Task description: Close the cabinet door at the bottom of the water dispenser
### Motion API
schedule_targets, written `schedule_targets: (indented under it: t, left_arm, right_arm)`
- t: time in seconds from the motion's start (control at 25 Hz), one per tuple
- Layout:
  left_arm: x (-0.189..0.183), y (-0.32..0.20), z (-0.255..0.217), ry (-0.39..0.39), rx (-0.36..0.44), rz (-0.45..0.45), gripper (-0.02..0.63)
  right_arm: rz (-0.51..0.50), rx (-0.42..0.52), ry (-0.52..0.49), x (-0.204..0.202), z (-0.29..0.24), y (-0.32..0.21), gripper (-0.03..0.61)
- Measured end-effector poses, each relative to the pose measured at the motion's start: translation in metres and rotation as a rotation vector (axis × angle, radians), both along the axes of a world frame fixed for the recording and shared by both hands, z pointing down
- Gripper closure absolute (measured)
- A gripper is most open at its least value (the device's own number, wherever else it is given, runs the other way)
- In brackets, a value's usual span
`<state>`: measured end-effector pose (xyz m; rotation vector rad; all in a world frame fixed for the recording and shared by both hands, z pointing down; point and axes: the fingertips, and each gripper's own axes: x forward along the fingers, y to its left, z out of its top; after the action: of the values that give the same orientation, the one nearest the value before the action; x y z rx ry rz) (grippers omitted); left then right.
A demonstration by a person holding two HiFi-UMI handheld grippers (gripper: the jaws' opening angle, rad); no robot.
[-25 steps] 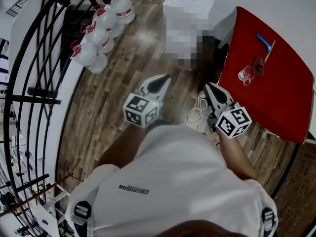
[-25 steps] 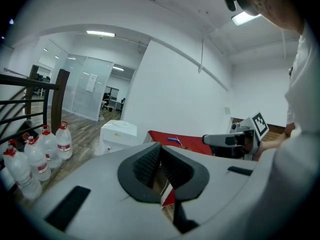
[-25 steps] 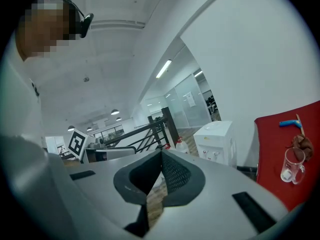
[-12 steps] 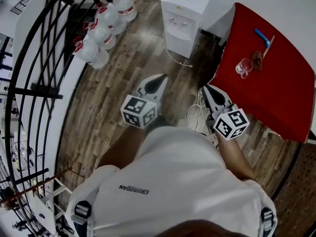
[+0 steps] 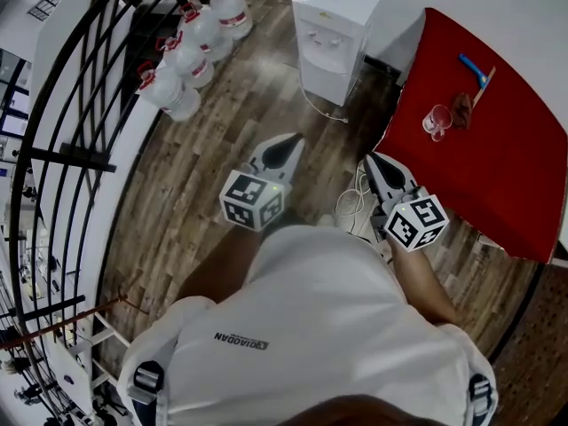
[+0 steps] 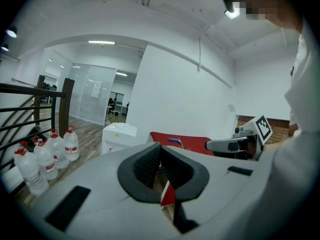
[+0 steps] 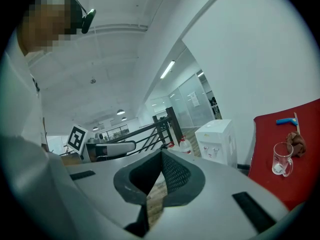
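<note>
Two grippers are hanging over the wood floor [image 5: 222, 122], the left gripper [image 5: 286, 152] and the right gripper [image 5: 376, 165], each pressing its jaws together on nothing. Both are pointing toward twelve o'clock, where one white water dispenser [image 5: 335, 11] is standing well apart from them. Whether its bottom cabinet door [image 5: 323, 80] is ajar I cannot tell. Four water bottles [image 5: 185, 53] are lining the black railing [image 5: 53, 158] at ten o'clock. At two o'clock one red table [image 5: 497, 176] is carrying one glass mug [image 5: 437, 123], one blue tool [image 5: 474, 71] and one brown cloth [image 5: 462, 112].
</note>
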<state>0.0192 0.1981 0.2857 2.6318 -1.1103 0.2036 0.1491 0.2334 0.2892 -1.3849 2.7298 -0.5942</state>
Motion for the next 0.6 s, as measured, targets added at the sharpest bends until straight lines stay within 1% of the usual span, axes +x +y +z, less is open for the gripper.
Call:
schedule_targets:
  t: [0.6]
  left_arm:
    - [0.0013, 0.0093, -0.0068, -0.003, 0.014, 0.000, 0.617]
  right_arm:
    - [-0.006, 0.012, 0.006, -0.0021, -0.0020, 0.0080, 0.557]
